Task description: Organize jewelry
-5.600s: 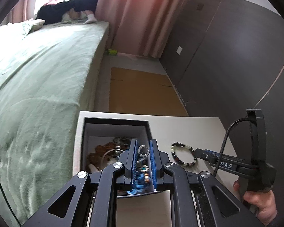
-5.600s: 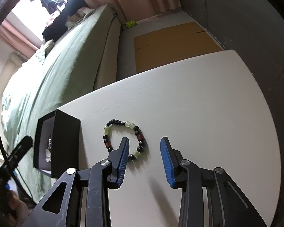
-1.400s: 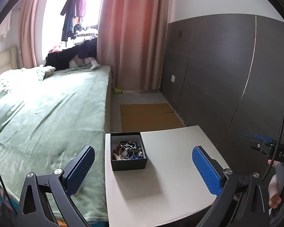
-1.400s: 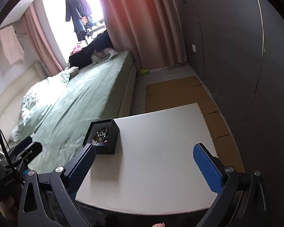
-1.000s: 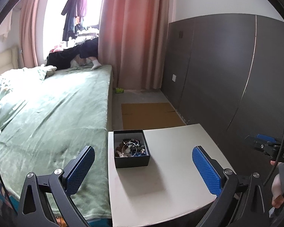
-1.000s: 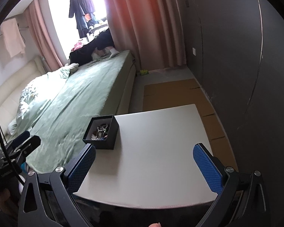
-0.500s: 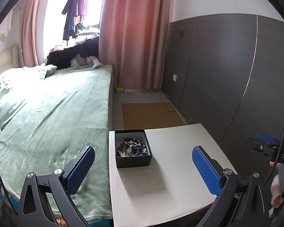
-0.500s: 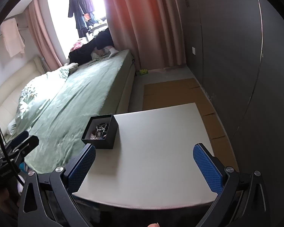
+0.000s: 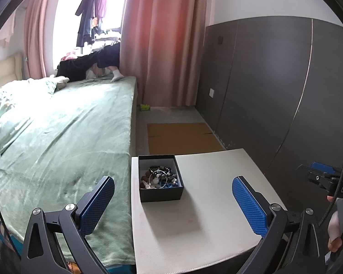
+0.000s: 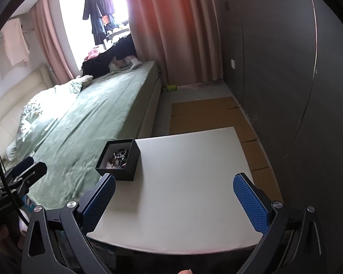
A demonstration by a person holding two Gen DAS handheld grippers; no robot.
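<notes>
A home bedroom: green-covered bed, pink curtains, hanging clothes.

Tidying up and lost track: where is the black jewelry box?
The black jewelry box sits on the white table's far-left corner, beside the green bed, in both views.

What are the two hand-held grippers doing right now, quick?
Left hand-held gripper: open, holding nothing.
Right hand-held gripper: open, holding nothing.

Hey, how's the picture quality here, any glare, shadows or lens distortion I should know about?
Left wrist view: the window is blown out white; the black box casts a soft shadow toward the camera across the white table; fisheye bends the wall panel seams. Right wrist view: same window glare, dark circular vignette at the corners, the bed edge curved.
</notes>
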